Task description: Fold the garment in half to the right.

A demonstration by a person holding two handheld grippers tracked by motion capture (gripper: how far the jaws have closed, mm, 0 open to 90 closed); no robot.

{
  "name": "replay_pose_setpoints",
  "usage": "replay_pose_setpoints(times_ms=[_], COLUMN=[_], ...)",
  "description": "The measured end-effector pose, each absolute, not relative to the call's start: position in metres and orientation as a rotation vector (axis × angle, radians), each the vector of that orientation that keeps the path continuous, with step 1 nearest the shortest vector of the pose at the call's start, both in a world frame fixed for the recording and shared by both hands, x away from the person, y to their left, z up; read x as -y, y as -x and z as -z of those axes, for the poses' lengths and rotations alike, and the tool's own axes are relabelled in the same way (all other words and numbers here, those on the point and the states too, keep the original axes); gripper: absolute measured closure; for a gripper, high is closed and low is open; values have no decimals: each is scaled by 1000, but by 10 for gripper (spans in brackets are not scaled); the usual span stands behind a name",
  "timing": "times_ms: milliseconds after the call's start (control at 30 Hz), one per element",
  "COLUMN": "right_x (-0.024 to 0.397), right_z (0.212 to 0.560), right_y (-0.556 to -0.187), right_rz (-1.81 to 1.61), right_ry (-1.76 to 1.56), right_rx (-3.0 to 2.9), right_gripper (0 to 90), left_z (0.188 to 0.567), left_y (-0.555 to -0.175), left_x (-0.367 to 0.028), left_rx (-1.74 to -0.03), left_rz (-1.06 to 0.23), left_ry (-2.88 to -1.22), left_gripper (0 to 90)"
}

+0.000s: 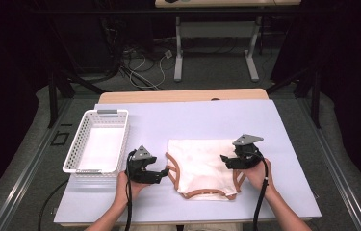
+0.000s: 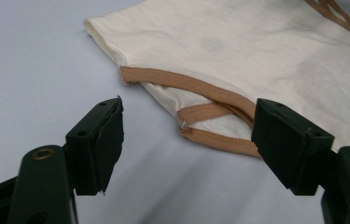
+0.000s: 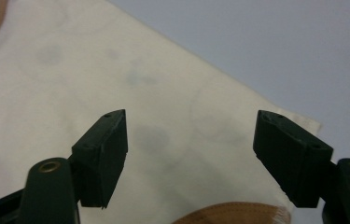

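Garment: a cream top with tan trim [image 1: 200,163] is lying folded flat on the pale table [image 1: 284,192], near the person's edge, with the white basket [image 1: 100,140] sitting well off to its left

Long axis: the folded piece is looking roughly square from the high view, its trimmed straps and neckline [image 1: 207,193] facing the person, its plain folded edge facing away

Left gripper: the left gripper [image 1: 161,174] is hovering just beside the garment's left edge, pointing in at the trimmed armhole [image 2: 196,114]; its jaws are standing wide apart with nothing between them but bare table and the cloth's edge ahead

Right gripper: the right gripper [image 1: 225,159] is hanging over the garment's right side; its jaws are also gaping, the cream cloth [image 3: 163,93] lying flat below them, unpinched

Which way it lies: the cloth is sitting between the two grippers, to the right of the left one and under the right one

Nearer hand: the right one, I'd say, since it is already above fabric; the left is a touch short of the edge

Likely hinge of the next move: each side edge is lying crosswise to its jaws, so a fresh pinch looks easy from either side
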State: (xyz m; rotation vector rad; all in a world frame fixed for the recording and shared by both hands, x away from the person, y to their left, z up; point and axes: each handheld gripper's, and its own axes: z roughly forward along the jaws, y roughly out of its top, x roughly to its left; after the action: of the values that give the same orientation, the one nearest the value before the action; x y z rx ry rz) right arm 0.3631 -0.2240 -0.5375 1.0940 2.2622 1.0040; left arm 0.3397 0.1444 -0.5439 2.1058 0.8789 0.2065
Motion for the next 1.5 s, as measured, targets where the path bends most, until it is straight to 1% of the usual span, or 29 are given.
replay_pose_setpoints(times_ms=[133,200,233,267,400,500,567,733,800,1133,1500], right_x=[216,212,212,208,201,195,191,184,181,167,153], right_z=[534,533,533,532,530,528,528,528,527,528,527], right_y=[-355,-350,-350,-345,-335,-330,-327,-321,-319,-309,-303], right_rz=[-1025,-1040,-1040,-1049,-1071,-1086,-1091,-1099,-1106,-1141,-1160], right_ry=[-1055,-1044,-1044,-1028,-1006,-970,-961,-933,-925,-848,-795], right_rx=[-2302,-2313,-2313,-2320,-2343,-2362,-2375,-2405,-2411,-2451,-2495], right_gripper=[215,187,187,166,149,126,98,63,49,24,43], left_z=[542,541,541,540,537,537,538,540,540,539,538], left_y=[-339,-339,-339,-340,-340,-341,-342,-344,-345,-345,-345], left_x=[-146,-147,-147,-148,-149,-151,-152,-153,-153,-154,-155], left_rx=[-875,-877,-877,-879,-879,-884,-890,-911,-902,-895,-903], left_rz=[-225,-223,-223,-234,-238,-243,-240,-213,-223,-241,-251], left_ry=[-2110,-2110,-2110,-2107,-2116,-2115,-2109,-2113,-2114,-2102,-2102], left_gripper=[174,157,148,130,35,4,3,2,2,0,1])
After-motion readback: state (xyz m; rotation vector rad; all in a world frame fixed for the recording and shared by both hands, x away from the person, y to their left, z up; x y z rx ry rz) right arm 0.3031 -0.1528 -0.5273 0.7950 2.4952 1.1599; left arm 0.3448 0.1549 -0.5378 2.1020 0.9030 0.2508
